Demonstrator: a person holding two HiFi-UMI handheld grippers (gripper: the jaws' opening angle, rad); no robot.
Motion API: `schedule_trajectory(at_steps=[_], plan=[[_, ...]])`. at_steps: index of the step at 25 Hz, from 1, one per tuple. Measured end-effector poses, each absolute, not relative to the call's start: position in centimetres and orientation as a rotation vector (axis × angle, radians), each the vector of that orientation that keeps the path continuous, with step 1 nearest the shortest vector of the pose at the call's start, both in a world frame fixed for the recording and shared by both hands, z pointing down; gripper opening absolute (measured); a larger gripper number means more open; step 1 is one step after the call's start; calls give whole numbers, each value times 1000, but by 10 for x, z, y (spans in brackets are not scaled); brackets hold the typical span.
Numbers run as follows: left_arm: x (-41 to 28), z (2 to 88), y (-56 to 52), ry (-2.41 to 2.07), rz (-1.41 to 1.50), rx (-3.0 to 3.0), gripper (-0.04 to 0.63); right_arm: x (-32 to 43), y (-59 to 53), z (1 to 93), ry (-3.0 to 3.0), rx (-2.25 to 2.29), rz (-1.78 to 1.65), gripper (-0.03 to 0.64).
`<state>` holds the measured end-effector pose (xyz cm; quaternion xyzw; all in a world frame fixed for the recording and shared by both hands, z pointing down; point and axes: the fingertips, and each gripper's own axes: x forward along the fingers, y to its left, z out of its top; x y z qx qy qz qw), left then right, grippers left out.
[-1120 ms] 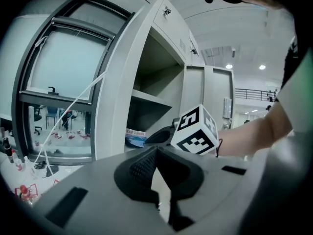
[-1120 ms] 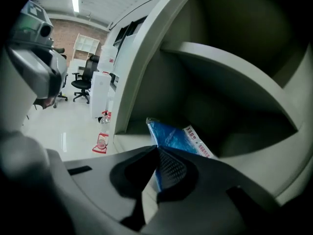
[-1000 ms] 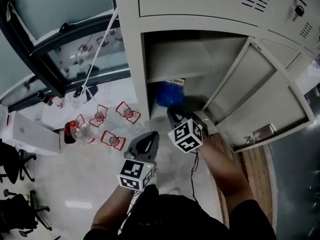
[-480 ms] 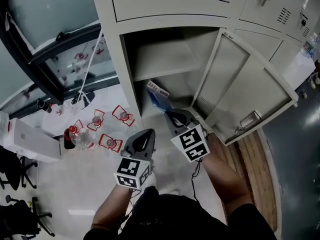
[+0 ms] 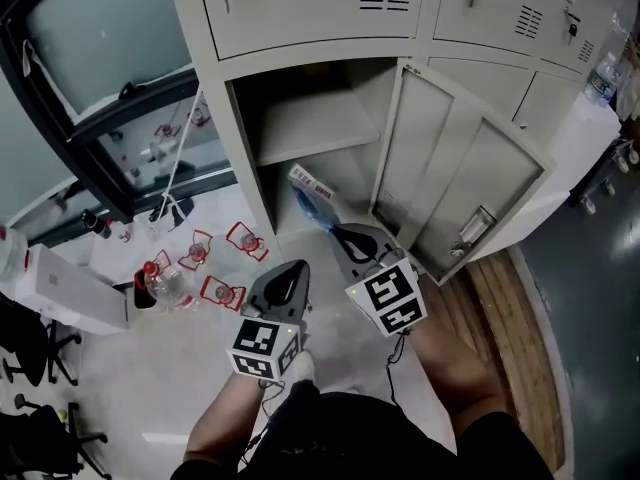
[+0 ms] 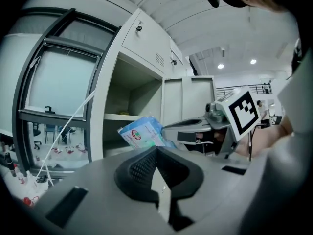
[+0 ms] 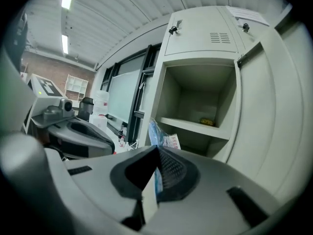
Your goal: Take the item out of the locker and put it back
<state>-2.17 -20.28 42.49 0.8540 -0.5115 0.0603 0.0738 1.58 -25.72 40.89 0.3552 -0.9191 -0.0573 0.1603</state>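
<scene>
My right gripper (image 5: 334, 230) is shut on a blue plastic packet (image 5: 309, 192) with a white and red label, pinched by one edge. The packet hangs in the air just in front of the open locker compartment (image 5: 300, 118), below its shelf (image 5: 312, 128). In the right gripper view the packet (image 7: 164, 139) stands edge-on between the pads. The left gripper (image 5: 296, 268) sits beside and to the left of the right one, its jaws together with nothing in them. From the left gripper view the packet (image 6: 142, 132) shows ahead, with the right gripper (image 6: 167, 130) behind it.
The locker door (image 5: 455, 183) stands swung open to the right. A small yellow thing (image 7: 208, 122) lies on the shelf. Bottles and red-labelled pieces (image 5: 200, 268) litter the floor at left beside a white box (image 5: 70, 293). Wood flooring (image 5: 510, 313) runs at right.
The right gripper has lifted and drawn back, bringing the blue packet out of the lower part of the locker. The left gripper rose a little alongside it.
</scene>
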Motion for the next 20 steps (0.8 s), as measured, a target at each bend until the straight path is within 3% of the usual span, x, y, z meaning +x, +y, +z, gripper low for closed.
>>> schedule_trajectory(at_steps=[20], plan=[[10,376,-176,-1578,72,2652,5,55,-201,321,-2658,1089,-413,5]])
